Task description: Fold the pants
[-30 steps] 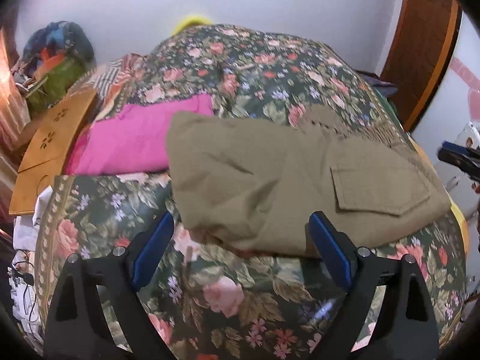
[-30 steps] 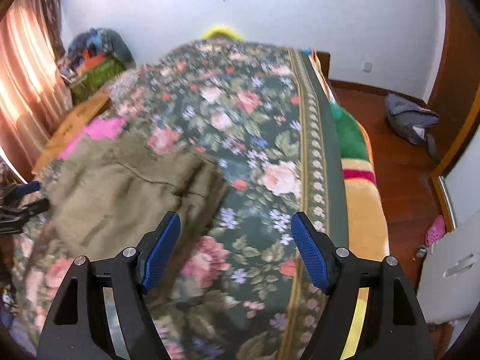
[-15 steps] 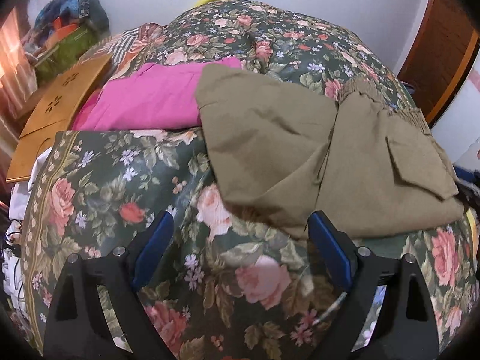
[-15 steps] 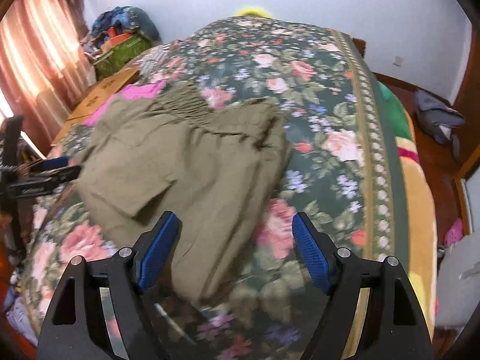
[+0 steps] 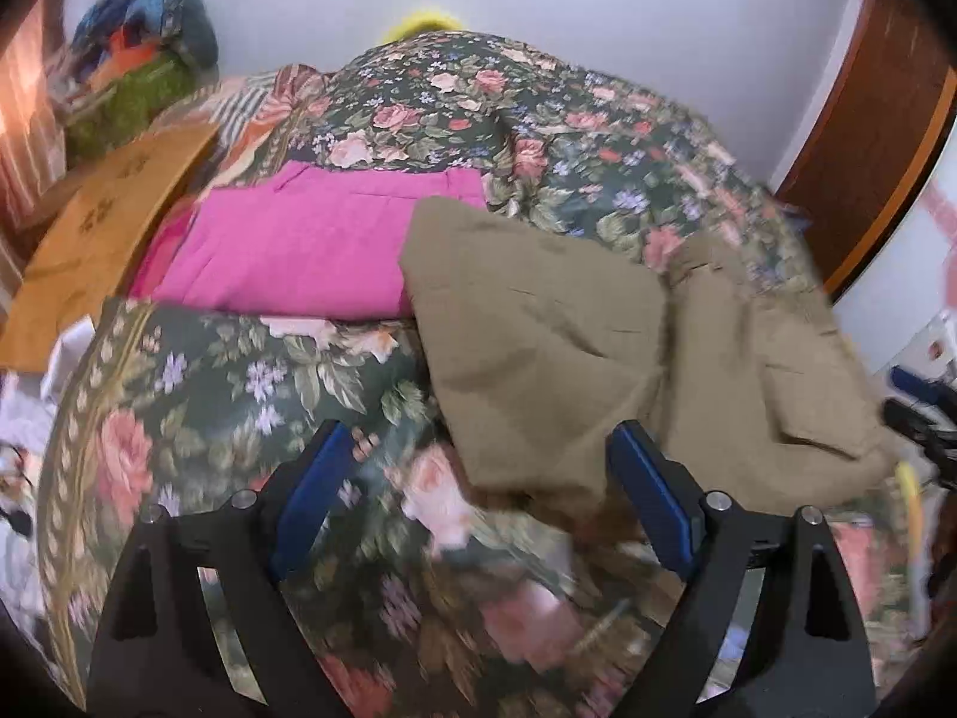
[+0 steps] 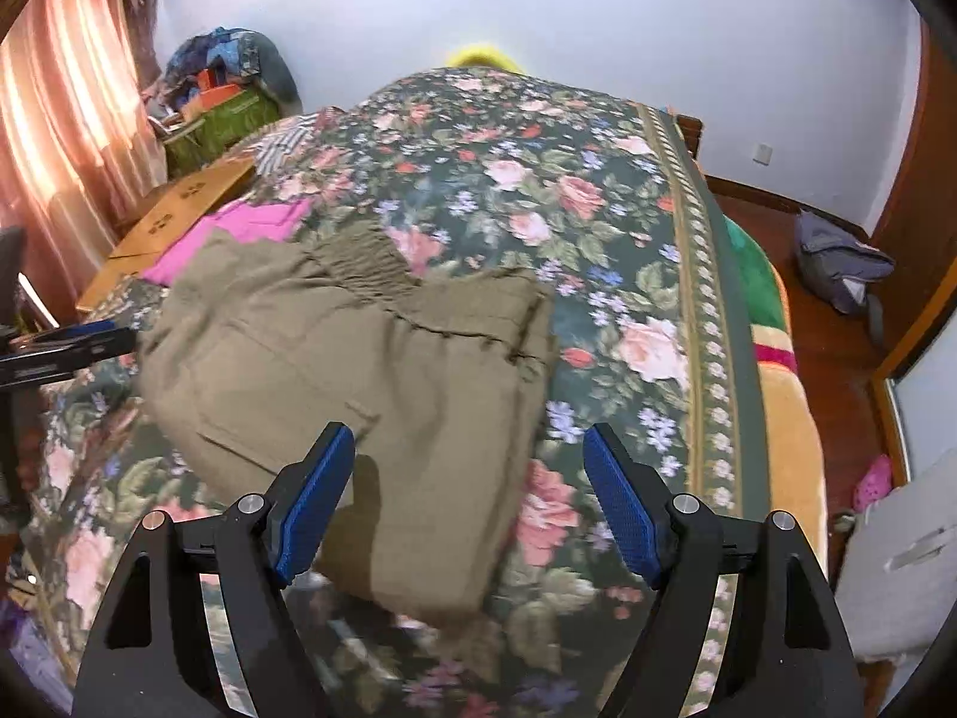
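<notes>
The left tongs (image 5: 478,478) stand wide apart, and their jaws are closing a little; the blue ribbed pads (image 5: 311,490) press on nothing, though the near corner of the khaki pants (image 5: 538,347) lies between and just beyond them. The right tongs (image 6: 466,478) are likewise spread wide and grip nothing, hovering over the lower end of the same pants (image 6: 359,359), whose cloth fills the gap between the two pads.

The pants are a matte, woven olive-khaki fabric, folded into a rough slab with a flapped cargo pocket (image 5: 825,419) off to the right of the left tongs and a gathered elastic waistband (image 6: 365,263) at the far end from the right tongs. They lie on a bed under a dark green floral bedspread (image 6: 508,179) with pink roses.

Beyond the left tongs and to their left, a flat, folded pink garment (image 5: 299,251) touches the pants' edge. Further left sits a light wooden board (image 5: 101,227) with cut-out patterns, and behind it a heap of colourful cloth (image 5: 143,72) against the pale wall.
</notes>
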`<state>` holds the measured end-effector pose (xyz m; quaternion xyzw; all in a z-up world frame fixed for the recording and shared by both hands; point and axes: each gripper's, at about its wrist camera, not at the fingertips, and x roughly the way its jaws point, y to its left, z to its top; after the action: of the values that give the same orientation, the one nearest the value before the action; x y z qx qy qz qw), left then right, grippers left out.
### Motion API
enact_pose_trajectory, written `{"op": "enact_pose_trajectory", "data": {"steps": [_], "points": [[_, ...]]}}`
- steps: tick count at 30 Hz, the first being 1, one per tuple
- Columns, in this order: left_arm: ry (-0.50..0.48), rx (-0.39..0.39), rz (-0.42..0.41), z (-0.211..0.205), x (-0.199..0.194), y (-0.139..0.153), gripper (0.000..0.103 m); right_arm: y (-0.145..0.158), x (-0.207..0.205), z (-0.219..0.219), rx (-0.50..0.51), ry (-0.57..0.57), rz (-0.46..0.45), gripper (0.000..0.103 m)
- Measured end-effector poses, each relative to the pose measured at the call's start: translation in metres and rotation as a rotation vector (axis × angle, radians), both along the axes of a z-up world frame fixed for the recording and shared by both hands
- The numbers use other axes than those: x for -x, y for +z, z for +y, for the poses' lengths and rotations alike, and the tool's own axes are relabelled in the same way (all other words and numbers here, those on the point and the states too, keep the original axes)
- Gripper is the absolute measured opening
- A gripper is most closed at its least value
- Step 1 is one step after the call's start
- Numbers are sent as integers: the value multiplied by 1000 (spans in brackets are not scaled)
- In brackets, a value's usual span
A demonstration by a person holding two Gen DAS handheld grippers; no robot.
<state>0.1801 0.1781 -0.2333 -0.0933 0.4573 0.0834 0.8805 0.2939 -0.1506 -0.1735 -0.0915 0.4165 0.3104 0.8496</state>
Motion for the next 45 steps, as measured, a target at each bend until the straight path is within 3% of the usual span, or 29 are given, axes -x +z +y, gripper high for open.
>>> {"op": "enact_pose_trajectory", "data": {"steps": [2, 6, 12, 15, 21, 25, 28, 30, 33, 35, 37, 45], "points": [[19, -24, 64, 7, -7, -20, 89, -6, 2, 7, 23, 9, 6, 75], [64, 21, 94, 28, 6, -38, 88, -17, 3, 9, 38, 9, 31, 76], [87, 2, 108, 44, 33, -33, 83, -20, 1, 5, 43, -14, 46, 76], [87, 10, 67, 45, 29, -16, 83, -18, 2, 4, 39, -23, 41, 77], [40, 41, -34, 39, -25, 11, 85, -17, 3, 2, 35, -36, 46, 77], [1, 54, 6, 31, -78, -4, 85, -17, 4, -2, 27, -43, 52, 77], [20, -77, 50, 31, -103, -26, 86, -18, 3, -6, 14, -50, 67, 77], [41, -122, 71, 37, -111, -34, 87, -19, 2, -9, 14, -58, 70, 77], [79, -102, 60, 54, -109, -33, 87, -16, -1, -15, 22, -70, 63, 77], [126, -177, 54, 61, -103, -25, 87, -12, -4, -20, 31, -92, 43, 77], [143, -197, 47, 69, -94, -18, 87, -9, -6, -24, 33, -113, 27, 77], [50, -66, 35, 62, -55, 3, 88, 12, -14, -37, 18, -206, -58, 77]]}}
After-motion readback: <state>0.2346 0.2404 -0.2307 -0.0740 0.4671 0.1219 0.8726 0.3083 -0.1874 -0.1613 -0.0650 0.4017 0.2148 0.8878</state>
